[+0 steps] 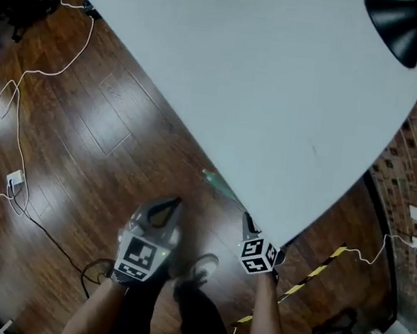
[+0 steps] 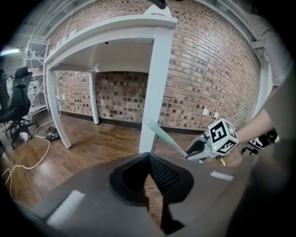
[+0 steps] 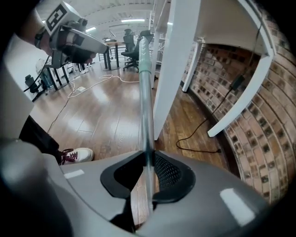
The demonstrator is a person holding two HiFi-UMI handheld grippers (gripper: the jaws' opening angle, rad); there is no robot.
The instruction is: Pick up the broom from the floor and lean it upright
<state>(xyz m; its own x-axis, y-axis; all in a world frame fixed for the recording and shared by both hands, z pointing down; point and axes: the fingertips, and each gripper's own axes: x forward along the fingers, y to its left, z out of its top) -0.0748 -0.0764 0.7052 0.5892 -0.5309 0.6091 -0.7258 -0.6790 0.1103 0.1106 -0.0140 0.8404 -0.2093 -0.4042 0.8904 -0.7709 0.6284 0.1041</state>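
**Broom handle off the floor, pinched in the right gripper**

Head view: the right gripper (image 1: 249, 223) sits at the near edge of the white table (image 1: 276, 95). The broom handle (image 1: 220, 187) slants from it up and to the left, above the wooden floor (image 1: 108, 129). The left gripper (image 1: 168, 207) hangs just to its left, apart from the handle. A black lamp (image 1: 400, 27) shows at the table's far right.

Left gripper view: its jaws are pressed together at the tips, with nothing between them. Beyond them the handle's green end points at a white table leg (image 2: 155, 92), with a brick wall (image 2: 208, 69) behind.

Right gripper view: the jaws pinch the handle's metal shaft, which runs away from them to the green end. A white shoe (image 3: 76, 155) rests on the floor, near left.
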